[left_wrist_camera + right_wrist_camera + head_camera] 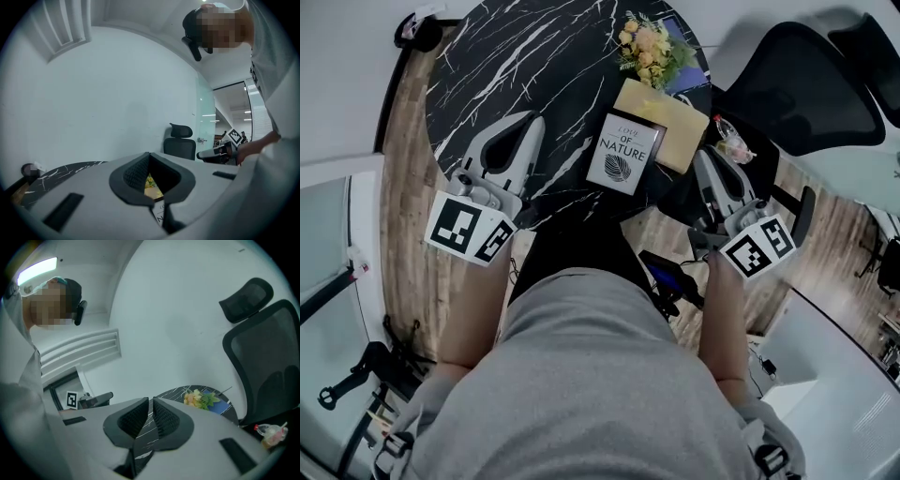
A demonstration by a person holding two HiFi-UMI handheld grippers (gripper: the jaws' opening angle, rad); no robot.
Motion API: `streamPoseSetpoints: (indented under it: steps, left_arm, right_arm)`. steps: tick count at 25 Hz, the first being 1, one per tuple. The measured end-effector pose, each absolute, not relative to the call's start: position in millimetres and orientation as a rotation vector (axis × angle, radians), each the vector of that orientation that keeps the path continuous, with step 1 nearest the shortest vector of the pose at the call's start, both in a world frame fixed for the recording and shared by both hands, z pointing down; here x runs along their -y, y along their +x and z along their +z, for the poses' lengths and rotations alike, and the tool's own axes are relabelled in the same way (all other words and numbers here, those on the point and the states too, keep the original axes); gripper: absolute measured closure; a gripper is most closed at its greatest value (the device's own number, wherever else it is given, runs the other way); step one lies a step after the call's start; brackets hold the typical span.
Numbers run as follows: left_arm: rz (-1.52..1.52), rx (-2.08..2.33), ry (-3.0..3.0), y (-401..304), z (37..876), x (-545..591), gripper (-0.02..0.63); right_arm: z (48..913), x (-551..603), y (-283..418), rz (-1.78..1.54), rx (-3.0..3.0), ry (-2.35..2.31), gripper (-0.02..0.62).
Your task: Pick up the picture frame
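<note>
The picture frame lies near the near edge of the black marbled worktop, its far right side against a tan box, with yellow flowers beyond. My left tool hangs to its left, jaws slightly apart and empty (the flowers show through the gap). My right tool, to the frame's right, is closed on nothing.
</note>
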State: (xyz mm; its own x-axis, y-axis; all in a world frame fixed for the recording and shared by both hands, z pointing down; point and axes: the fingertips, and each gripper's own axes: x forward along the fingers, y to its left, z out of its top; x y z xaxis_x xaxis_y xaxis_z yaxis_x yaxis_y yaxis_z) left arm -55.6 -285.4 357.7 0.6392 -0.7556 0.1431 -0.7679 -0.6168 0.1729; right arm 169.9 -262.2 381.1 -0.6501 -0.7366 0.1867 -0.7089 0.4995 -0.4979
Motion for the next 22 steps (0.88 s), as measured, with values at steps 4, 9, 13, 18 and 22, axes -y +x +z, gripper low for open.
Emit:
streamPoseSetpoints:
  steps: [4, 9, 13, 18, 22]
  left_arm:
    - [0.098, 1.235, 2.637, -51.2, 365.2, 287.4, 0.6]
    - [0.119, 1.224, 2.624, -48.6, 375.2, 289.4, 0.6]
    - [0.133, 1.219, 2.612, -47.0, 383.0, 290.4, 0.6]
    - [0.148, 1.203, 2.602, -43.7, 391.5, 290.6, 0.6]
    - [0.162, 1.188, 2.6, -42.6, 396.6, 288.6, 0.6]
  right_arm:
    - [397.3, 266.6, 165.3, -0.958, -2.666, -1.215, 0.566]
    - [426.6, 269.7, 165.2, -1.134, -2.575, -1.15, 0.566]
    - [460.6, 266.1, 165.5, -1.274, -2.562, -1.13, 0.566]
    - [516.7, 253.1, 162.7, -1.444, -2.618, -1.113, 0.55]
    - [545.1, 240.5, 152.7, -1.579, -2.604, -1.055, 0.469]
